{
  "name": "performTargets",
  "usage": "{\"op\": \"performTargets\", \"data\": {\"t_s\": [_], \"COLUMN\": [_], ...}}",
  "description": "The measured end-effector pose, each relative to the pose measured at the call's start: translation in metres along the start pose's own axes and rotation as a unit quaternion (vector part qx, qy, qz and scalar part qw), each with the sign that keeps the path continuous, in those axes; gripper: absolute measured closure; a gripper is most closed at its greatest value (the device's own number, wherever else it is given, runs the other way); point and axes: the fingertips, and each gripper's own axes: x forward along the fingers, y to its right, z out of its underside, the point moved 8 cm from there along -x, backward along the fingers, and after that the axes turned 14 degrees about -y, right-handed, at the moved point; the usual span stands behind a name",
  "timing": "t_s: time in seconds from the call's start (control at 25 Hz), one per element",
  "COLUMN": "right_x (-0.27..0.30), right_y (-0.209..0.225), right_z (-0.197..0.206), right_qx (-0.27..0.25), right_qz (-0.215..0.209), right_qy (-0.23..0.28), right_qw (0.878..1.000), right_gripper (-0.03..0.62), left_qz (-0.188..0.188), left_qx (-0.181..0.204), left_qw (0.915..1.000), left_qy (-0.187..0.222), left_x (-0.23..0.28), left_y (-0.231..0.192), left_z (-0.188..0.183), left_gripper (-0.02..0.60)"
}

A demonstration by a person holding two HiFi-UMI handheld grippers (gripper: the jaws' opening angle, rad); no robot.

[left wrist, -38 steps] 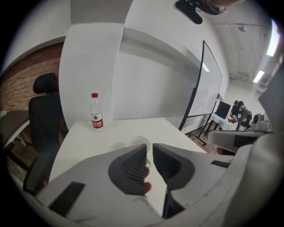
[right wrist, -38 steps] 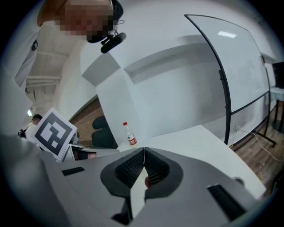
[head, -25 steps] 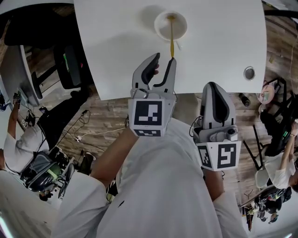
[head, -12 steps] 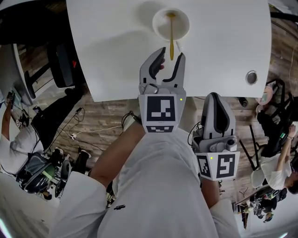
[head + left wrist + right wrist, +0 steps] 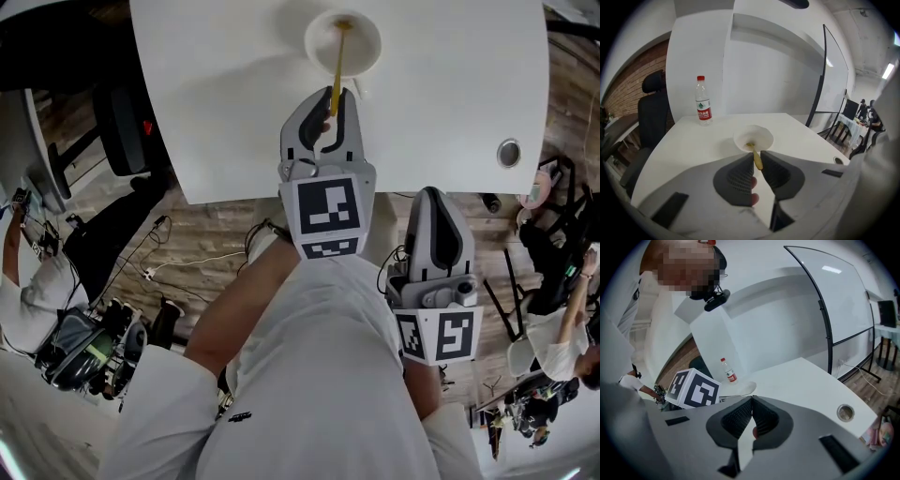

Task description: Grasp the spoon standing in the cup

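Here the left tool [image 5: 758, 157] is closing on the handle of the spoon [image 5: 337, 58], pads touching it; its bowl is hidden inside the cup [image 5: 765, 135]. The right tool [image 5: 751, 400] has its jaws together.

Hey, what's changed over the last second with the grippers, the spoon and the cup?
The left gripper moved forward to the cup; its jaws, wide apart before, are closing on the spoon handle between them. The right gripper stayed shut, short of the table; the cup stayed put.
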Motion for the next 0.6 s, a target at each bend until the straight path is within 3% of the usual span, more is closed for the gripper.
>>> {"op": "performTargets", "data": {"t_s": [0.4,0.6], "right_x": [0.000,-0.001], "right_y": [0.000,-0.002], "right_z": [-0.003,-0.006], "right_qx": [-0.003,-0.008], "right_qz": [-0.004,-0.005], "right_qy": [0.003,0.008], "right_qw": [1.000,1.000], "right_gripper": [0.599,0.599], "left_qz": [-0.009,0.007], "left_qx": [-0.006,-0.013], "left_qw": [0.9999,0.9996], "left_qy": [0.000,0.023], "left_x": [-0.004,-0.014], "left_y": [-0.006,-0.009], "left_z": [-0.003,-0.007], "left_gripper": [0.531,0.532]}}
